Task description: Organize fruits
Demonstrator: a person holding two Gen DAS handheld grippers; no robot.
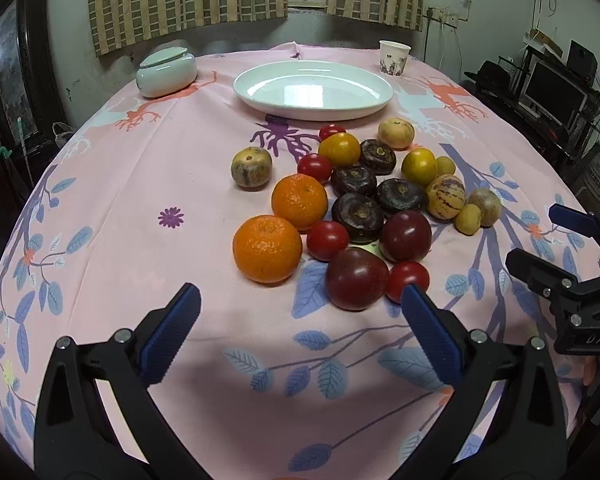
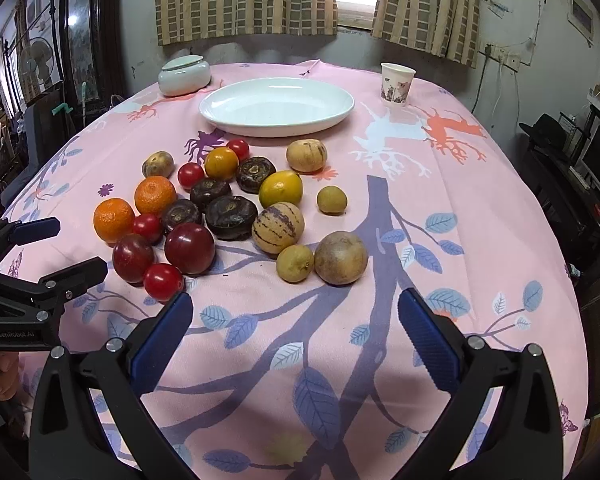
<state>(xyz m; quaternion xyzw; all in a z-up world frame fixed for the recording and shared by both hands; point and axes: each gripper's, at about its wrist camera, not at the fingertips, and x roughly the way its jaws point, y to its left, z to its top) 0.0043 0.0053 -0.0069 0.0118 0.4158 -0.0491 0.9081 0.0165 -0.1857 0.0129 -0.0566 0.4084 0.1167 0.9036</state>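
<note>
Fruits [image 2: 228,216], loose and clustered mid-table on a pink patterned tablecloth [image 2: 480,220]: two oranges, red tomatoes, dark plums and striped melons are counted among them. An empty white oval plate [image 2: 276,106] is set at 12 o'clock of the pile, a lidded jar [image 2: 184,72] at 11, a paper cup [image 2: 396,80] at 1. The left gripper [image 1: 300,320] and right gripper [image 2: 296,320] are held wide apart and empty at 6 o'clock, nothing lying between them and the pile.

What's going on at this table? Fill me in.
A person holds a hand-held gripper in each hand over a pink tablecloth. The left hand-held gripper and right hand-held gripper are both open and empty, hovering short of a pile of fruit. The white oval plate behind the fruit has nothing on it, so no sorting is done yet.
</note>
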